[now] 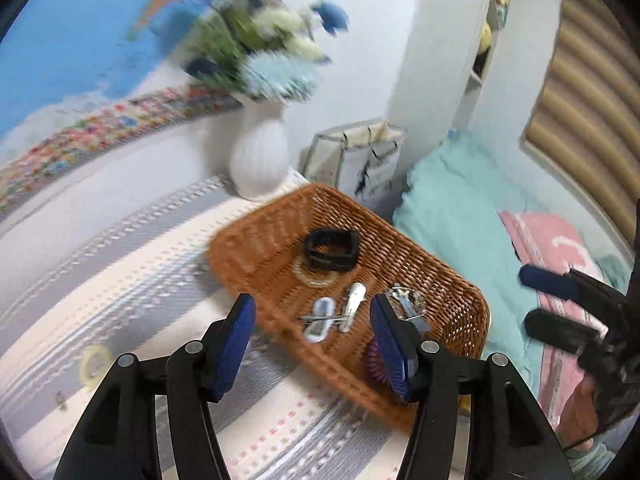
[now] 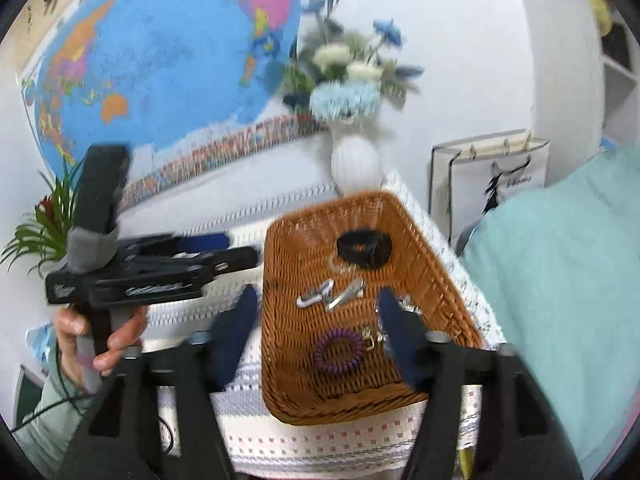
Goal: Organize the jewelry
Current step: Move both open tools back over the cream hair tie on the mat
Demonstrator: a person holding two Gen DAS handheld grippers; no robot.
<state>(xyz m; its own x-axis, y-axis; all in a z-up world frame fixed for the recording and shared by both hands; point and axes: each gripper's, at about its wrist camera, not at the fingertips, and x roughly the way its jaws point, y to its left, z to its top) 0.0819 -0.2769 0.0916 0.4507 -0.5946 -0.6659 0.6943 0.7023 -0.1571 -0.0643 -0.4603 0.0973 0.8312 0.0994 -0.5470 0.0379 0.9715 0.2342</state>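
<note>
A brown wicker basket [image 1: 452,292] [image 2: 436,264] sits on the striped tablecloth. It holds a black band [image 1: 331,249] [image 2: 364,247], a clear ring [image 1: 316,276], silver hair clips [image 1: 352,306] [image 2: 344,294], a pale blue clip [image 1: 320,316], a purple coil hair tie [image 2: 339,351] [image 1: 374,364] and a silver chain piece [image 1: 408,298] [image 2: 370,338]. My left gripper [image 1: 313,346] is open and empty above the basket's near edge. My right gripper [image 2: 316,334] is open and empty over the basket's near half. A clear ring [image 1: 95,362] lies on the cloth at the left.
A white vase [image 1: 260,160] [image 2: 354,160] of blue and white flowers stands behind the basket. A world map [image 2: 160,52] hangs on the wall. A white paper bag [image 2: 480,176] and a teal bed [image 1: 452,208] lie to the right. A potted plant [image 2: 44,224] is at the left.
</note>
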